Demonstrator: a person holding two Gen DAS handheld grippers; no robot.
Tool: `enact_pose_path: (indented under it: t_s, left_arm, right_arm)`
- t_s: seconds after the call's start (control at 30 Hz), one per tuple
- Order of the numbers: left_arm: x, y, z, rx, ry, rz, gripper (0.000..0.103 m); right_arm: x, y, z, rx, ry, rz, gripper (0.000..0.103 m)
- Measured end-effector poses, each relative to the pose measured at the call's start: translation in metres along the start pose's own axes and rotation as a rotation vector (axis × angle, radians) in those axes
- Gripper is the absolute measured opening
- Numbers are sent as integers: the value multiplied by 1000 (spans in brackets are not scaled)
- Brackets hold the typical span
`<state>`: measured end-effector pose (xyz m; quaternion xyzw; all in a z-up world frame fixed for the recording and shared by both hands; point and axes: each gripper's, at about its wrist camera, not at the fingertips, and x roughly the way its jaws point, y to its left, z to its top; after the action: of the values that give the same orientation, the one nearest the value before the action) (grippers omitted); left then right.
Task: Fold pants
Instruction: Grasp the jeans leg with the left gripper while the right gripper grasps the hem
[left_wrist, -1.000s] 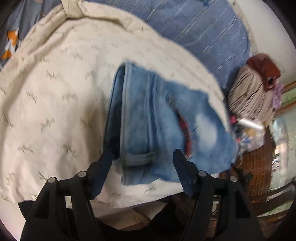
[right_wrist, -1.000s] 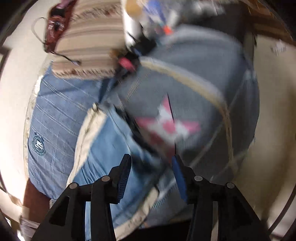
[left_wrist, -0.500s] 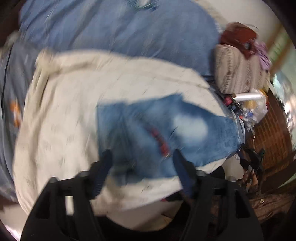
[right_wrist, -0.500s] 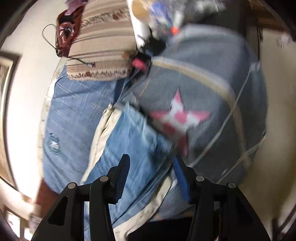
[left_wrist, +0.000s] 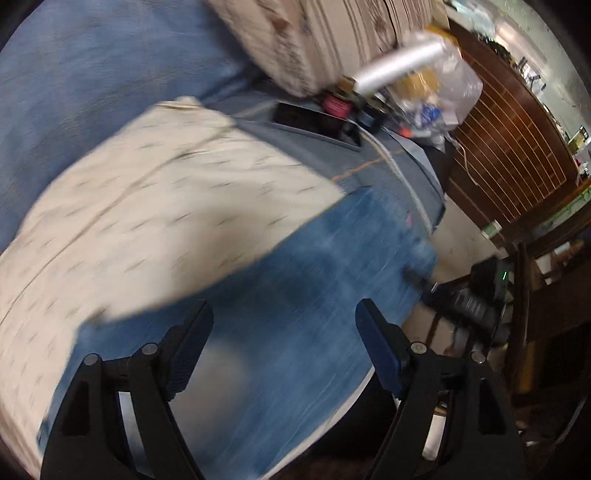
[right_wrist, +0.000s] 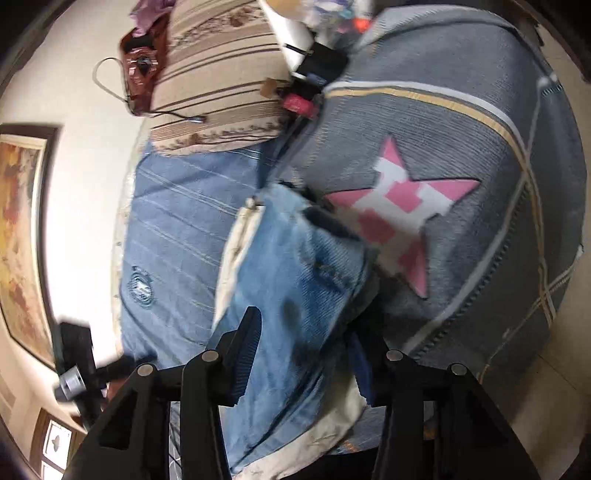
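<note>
Two wide-spread fingers of the left gripper (left_wrist: 283, 332) hover empty over the blue jeans (left_wrist: 295, 295), which lie on the cream cloth (left_wrist: 166, 206) ahead, likely positioning for a fold.

From the right wrist, the right gripper (right_wrist: 308, 354) also stands parted, denim (right_wrist: 295, 280) between and beyond its fingers, beside the star blanket (right_wrist: 424, 206); contact unclear.

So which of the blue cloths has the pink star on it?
The grey-blue blanket with tan stripes, right of the faded blue denim pants. The striped blue sheet has only a round badge.
</note>
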<state>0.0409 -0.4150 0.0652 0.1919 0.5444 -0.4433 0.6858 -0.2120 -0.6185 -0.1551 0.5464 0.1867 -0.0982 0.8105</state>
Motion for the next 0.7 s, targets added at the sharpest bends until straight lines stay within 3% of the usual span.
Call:
enact_pose_path:
  t_s: [0.17, 0.33, 0.5, 0.57, 0.6, 0.7]
  left_arm:
    - [70, -20, 53, 13, 115, -42, 79]
    - [114, -28, 84, 29, 187, -86, 79]
    - [152, -50, 92, 125, 297, -158, 79]
    - [157, -59, 88, 165, 307, -167, 83]
    - [155, -66, 84, 199, 285, -169, 86]
    - [152, -80, 78, 229, 285, -235, 85]
  right_arm:
    - [4, 0, -2, -26, 9, 41, 49]
    - [5, -5, -2, -17, -2, 87, 49]
    - [3, -15, -3, 19, -15, 142, 49]
    - [2, -17, -4, 21, -23, 161, 49]
    - [2, -19, -4, 17, -29, 166, 46]
    - [2, -23, -6, 34, -42, 175, 21]
